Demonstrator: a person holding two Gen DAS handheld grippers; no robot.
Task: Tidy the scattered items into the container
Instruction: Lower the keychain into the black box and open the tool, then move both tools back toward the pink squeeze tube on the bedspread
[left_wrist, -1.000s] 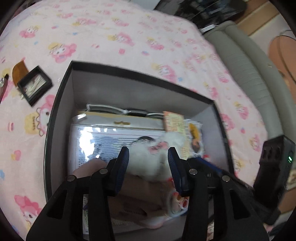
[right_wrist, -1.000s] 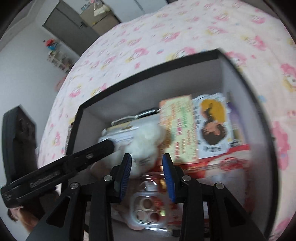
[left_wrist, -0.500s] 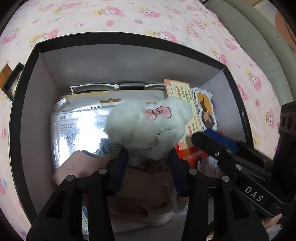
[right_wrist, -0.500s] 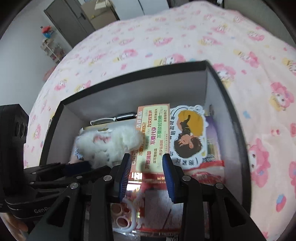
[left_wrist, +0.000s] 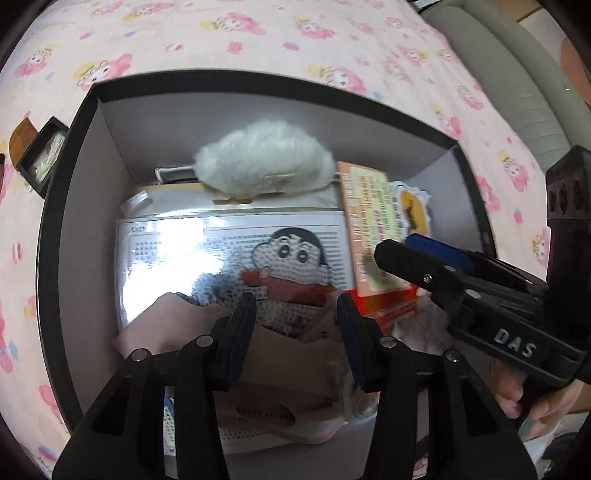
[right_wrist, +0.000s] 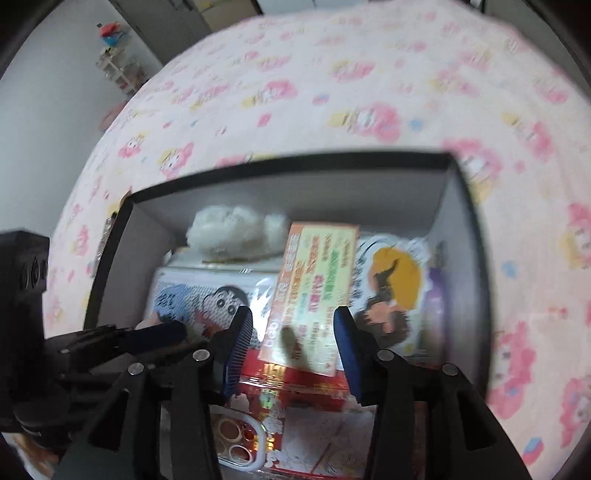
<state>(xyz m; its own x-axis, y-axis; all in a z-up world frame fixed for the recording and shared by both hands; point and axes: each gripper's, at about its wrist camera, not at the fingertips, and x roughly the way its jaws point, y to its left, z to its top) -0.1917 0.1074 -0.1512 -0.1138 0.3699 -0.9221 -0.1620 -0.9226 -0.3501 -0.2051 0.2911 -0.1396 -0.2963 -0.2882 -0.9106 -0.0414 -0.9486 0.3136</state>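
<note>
A black box (left_wrist: 74, 155) with grey walls stands on the pink bedspread and holds several items. A white fluffy plush (left_wrist: 264, 170) lies loose against its far wall, also visible as the plush (right_wrist: 236, 232) in the right wrist view. My left gripper (left_wrist: 295, 325) hovers over a cartoon package (left_wrist: 240, 266) and a pink pouch (left_wrist: 280, 362), jaws opening, nothing between them. My right gripper (right_wrist: 291, 343) hangs over an orange-green card (right_wrist: 317, 277), jaws opening and empty. A clear phone case (right_wrist: 240, 439) lies near the front wall.
A small black frame (left_wrist: 40, 158) and a brown item (left_wrist: 22, 140) lie on the bedspread (left_wrist: 258, 33) left of the box. A grey padded edge (left_wrist: 517, 92) runs along the upper right. A person's hand (left_wrist: 535, 402) holds the right gripper's handle.
The white plush was between my left fingers half a second ago; it now rests free at the box's far wall. The right jaws have spread wider. Both views have tipped further down into the box.
</note>
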